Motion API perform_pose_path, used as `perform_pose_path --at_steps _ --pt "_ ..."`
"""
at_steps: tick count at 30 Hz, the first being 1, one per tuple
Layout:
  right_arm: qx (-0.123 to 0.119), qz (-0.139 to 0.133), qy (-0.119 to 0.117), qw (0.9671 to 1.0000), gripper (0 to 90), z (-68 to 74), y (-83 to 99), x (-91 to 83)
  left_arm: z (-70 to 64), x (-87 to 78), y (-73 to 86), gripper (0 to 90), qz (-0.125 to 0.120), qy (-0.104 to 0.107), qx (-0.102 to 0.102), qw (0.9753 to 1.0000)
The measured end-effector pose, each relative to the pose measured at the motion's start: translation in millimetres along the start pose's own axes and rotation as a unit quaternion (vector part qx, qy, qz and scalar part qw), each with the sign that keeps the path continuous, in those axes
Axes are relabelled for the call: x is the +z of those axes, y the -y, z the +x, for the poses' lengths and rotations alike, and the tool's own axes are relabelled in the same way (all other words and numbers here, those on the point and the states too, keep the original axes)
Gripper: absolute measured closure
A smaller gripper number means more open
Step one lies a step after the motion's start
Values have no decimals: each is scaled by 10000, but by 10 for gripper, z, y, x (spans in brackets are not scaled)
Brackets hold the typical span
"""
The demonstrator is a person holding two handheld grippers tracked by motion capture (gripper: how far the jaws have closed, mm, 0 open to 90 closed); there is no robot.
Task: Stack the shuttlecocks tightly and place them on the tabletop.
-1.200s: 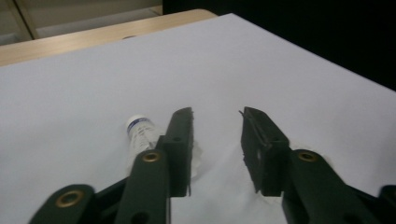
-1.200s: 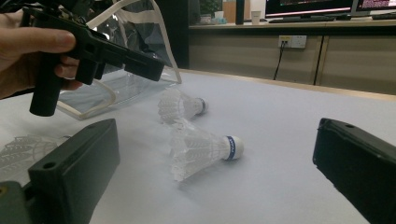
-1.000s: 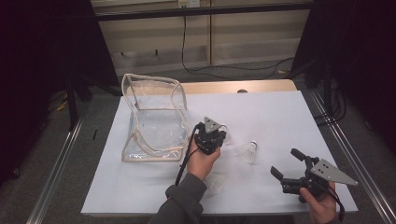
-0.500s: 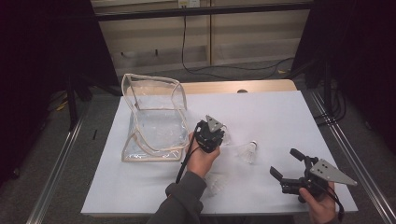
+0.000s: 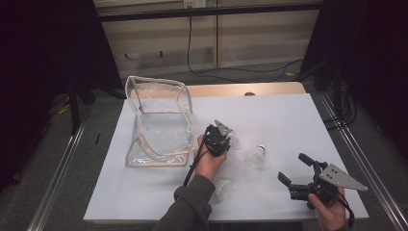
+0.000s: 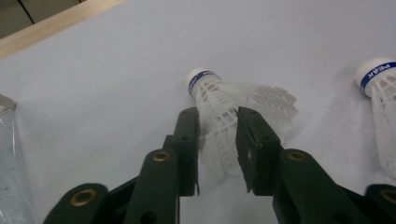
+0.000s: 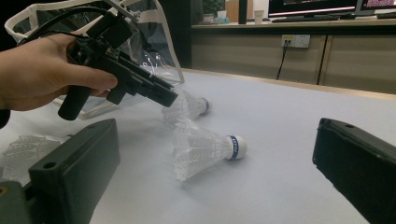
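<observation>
At the far left of the white table (image 5: 288, 120) stands a clear plastic pouch (image 5: 159, 120) with a beige rim, its mouth open and facing up. Just to its right we hold the left tongs (image 6: 218, 135), tilted down toward the table surface. In the left gripper view, the two jaws sit on either side of the skirt of a white shuttlecock (image 6: 233, 105), which lies on its side with its blue-banded cork pointing away from us; the jaws are narrowed around the feathers, but we cannot tell whether they actually press on them. The shuttlecock rests on the table, just beside the pouch. A second shuttlecock (image 5: 255, 156) lies on its side a little farther right, near the table centre and apart from both tongs. A third shuttlecock (image 5: 221, 190) lies near the front edge, close beside the left forearm. At the right front corner we hold the right tongs (image 5: 294, 169) low over the table, jaws spread wide and gripping nothing, aimed left toward the second shuttlecock, well apart from it.
</observation>
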State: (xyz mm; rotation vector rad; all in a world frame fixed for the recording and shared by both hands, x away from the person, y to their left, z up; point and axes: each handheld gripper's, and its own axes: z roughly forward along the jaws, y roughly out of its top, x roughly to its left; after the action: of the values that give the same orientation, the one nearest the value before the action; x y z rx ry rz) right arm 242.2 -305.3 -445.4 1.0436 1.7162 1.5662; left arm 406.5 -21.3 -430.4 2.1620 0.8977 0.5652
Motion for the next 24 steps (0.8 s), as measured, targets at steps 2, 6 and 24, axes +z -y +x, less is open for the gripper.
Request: perform_pose_path --at_steps 2,6,24 --pt "5 -4 1 10000 3 -2 1 0 0 6 -6 774 -22 29 -39 10000" --pt "15 -6 6 10000 4 -9 4 -1 15 25 -20 840 -24 140 -127 9998" --pt "54 -33 0 10000 4 -21 2 -14 28 37 -184 900 -101 587 -666 9960"
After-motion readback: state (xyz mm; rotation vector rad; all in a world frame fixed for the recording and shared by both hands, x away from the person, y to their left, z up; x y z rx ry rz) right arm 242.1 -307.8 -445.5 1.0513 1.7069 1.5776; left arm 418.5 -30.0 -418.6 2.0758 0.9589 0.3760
